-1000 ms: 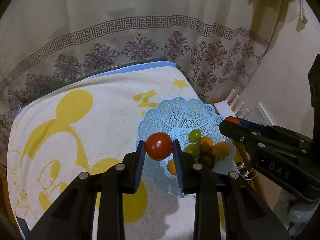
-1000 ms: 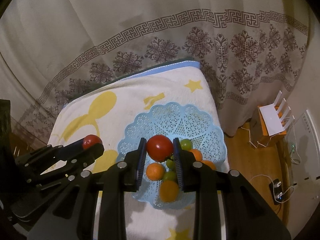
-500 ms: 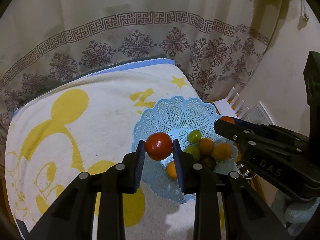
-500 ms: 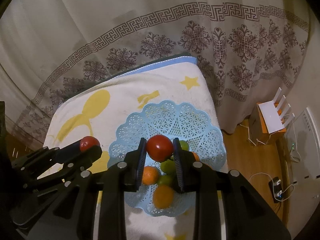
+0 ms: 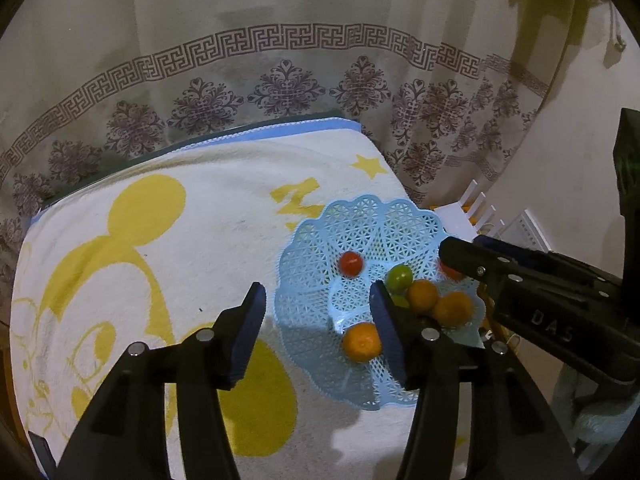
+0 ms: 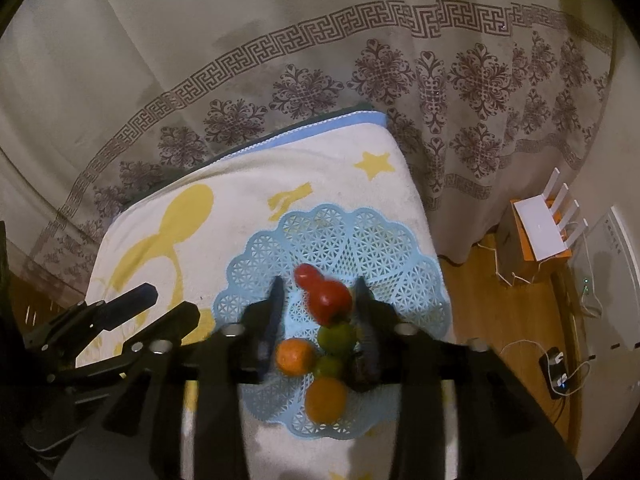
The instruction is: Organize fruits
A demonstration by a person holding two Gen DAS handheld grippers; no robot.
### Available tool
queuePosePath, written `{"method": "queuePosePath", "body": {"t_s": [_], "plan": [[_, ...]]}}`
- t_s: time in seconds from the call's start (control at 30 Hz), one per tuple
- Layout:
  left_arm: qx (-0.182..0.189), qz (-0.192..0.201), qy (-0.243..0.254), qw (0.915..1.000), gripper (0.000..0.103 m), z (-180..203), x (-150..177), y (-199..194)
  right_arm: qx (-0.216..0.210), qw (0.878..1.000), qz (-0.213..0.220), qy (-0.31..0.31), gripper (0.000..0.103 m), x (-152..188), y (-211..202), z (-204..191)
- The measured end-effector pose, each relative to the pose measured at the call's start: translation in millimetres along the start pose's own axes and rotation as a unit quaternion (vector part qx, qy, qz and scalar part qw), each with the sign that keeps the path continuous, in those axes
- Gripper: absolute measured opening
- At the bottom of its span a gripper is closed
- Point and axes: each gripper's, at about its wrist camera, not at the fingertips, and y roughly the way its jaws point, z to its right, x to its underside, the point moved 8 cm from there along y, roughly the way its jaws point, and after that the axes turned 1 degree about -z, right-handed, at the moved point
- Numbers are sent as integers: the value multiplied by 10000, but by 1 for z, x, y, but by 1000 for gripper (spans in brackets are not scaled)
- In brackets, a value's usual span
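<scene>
Your left gripper (image 5: 316, 320) hangs over the near left rim of the pale blue lattice plastic basket (image 5: 376, 224), its fingers (image 5: 250, 332) spreading apart with nothing between them; a small round red tomato (image 5: 351, 263) lies in the basket's bowl past them, well clear of both pads. Your right gripper (image 6: 318, 308) is over the same basket, fingers (image 6: 274, 312) opening too; a second red tomato (image 6: 330, 302), blurred, shows between them, and you cannot tell whether a pad touches it. Below it lie a round green fruit (image 6: 337, 336), a round orange fruit (image 6: 295, 357) and a larger orange fruit (image 6: 326, 399), all in the basket. The basket sits near the right edge of the tabletop, on a white towel with yellow cartoon print (image 5: 168, 248); a patterned beige curtain (image 5: 280, 92) hangs behind.
</scene>
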Motion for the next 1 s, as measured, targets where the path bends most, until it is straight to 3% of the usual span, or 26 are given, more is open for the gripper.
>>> {"method": "queuePosePath", "body": {"t_s": [0.13, 0.3, 0.37, 0.53, 1.0], "plan": [[-56, 40, -43, 10000, 67, -3, 0, -2, 14, 10000, 18, 23, 46, 0, -2, 0], [-113, 70, -75, 9999, 72, -6, 0, -6, 15, 10000, 24, 44, 47, 2, -4, -1], [-137, 85, -89, 9998, 76, -8, 1, -7, 26, 10000, 56, 70, 58, 3, -7, 0], [-184, 91, -124, 9997, 79, -11, 3, -10, 98, 9997, 88, 206, 70, 11, -12, 9], [-273, 201, -175, 9993, 90, -11, 10, -30, 249, 9991, 264, 223, 76, 32, -34, 21]]}}
